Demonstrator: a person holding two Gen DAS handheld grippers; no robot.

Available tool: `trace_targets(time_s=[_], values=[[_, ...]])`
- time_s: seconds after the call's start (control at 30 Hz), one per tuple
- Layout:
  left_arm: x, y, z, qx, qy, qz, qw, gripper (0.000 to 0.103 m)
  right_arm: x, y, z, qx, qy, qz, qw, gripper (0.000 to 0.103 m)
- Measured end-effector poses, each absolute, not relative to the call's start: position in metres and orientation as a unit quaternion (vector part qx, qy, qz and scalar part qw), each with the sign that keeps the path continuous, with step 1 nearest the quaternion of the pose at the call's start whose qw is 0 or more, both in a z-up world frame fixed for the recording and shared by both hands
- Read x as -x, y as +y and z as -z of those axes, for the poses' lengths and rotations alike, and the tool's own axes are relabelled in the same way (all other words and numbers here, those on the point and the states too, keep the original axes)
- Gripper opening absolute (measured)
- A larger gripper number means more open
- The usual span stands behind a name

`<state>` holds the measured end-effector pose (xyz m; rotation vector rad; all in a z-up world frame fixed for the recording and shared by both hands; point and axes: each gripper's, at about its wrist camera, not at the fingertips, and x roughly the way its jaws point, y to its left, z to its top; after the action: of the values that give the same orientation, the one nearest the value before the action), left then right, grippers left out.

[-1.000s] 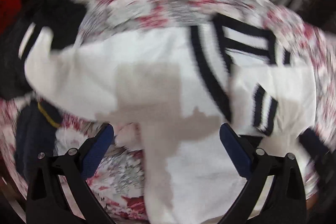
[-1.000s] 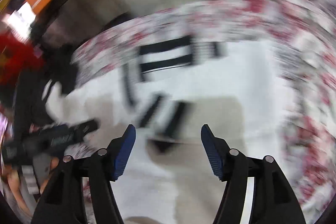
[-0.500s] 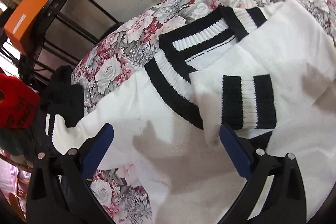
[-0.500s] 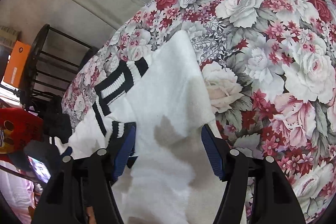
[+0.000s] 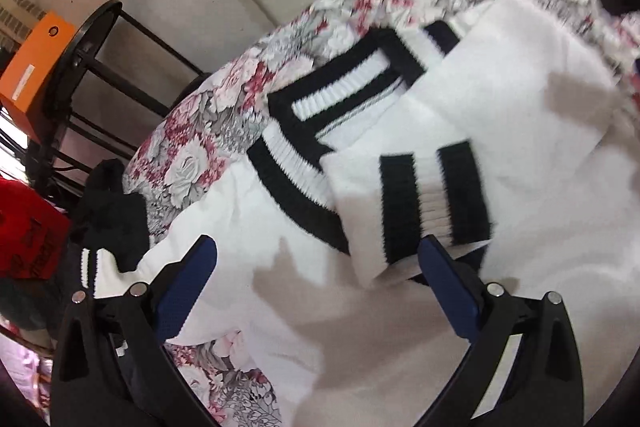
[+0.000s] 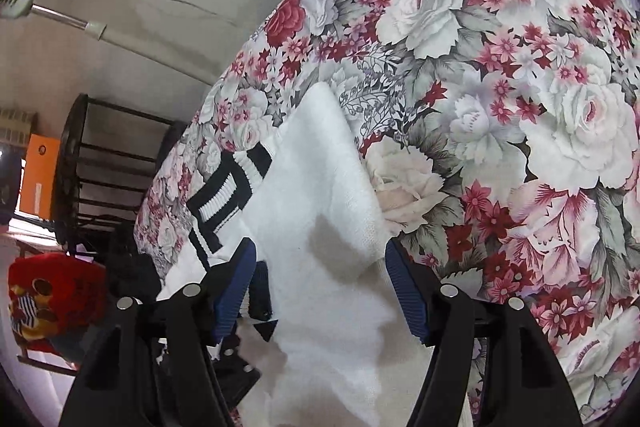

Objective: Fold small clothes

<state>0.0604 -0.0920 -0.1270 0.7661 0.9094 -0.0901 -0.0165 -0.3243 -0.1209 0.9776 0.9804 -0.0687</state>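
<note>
Left wrist view: at the frame's left edge a black rack (image 5: pixel 80 75) with an orange box (image 5: pixel 30 67) and a dark garment (image 5: pixel 114 211) crowd the rim of your floral-covered surface (image 5: pixel 224 131). Your left gripper (image 5: pixel 320 287) angles steeply down over the white sweater (image 5: pixel 540 227), jaws wide apart and holding nothing; its black-striped cuff (image 5: pixel 432 203) lies folded across the body at centre, just above the right-hand pad. The striped neckline (image 5: pixel 340 99) sits above centre, and the sweater's far edge runs toward the upper right.

Right wrist view: the sweater (image 6: pixel 320 211) fills the lower centre, its corner pointing up mid-frame. Your right gripper (image 6: pixel 320 291) tilts down over it, jaws well apart, gripping nothing, cloth lying between them. Bare floral surface (image 6: pixel 500 107) spreads across the whole right half.
</note>
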Motion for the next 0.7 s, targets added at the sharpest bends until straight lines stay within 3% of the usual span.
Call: trace_targets(time_s=[0.13, 0.6, 0.67, 0.7], values=[[-0.068, -0.086, 0.14, -0.351, 0.455, 0.03, 0.818, 0.099, 0.016, -0.323, 0.119, -0.449, 0.451, 0.03, 0.77, 0.068], [-0.068, -0.106, 0.148, -0.361, 0.434, 0.023, 0.825, 0.097, 0.017, -0.325, 0.12, -0.453, 0.447, 0.04, 0.77, 0.069], [-0.076, -0.096, 0.148, -0.336, 0.453, 0.018, 0.826, 0.069, 0.016, -0.324, 0.118, -0.445, 0.445, 0.042, 0.776, 0.069], [-0.082, -0.088, 0.15, -0.318, 0.473, 0.019, 0.821, 0.048, 0.015, -0.323, 0.117, -0.444, 0.444, 0.043, 0.777, 0.069]])
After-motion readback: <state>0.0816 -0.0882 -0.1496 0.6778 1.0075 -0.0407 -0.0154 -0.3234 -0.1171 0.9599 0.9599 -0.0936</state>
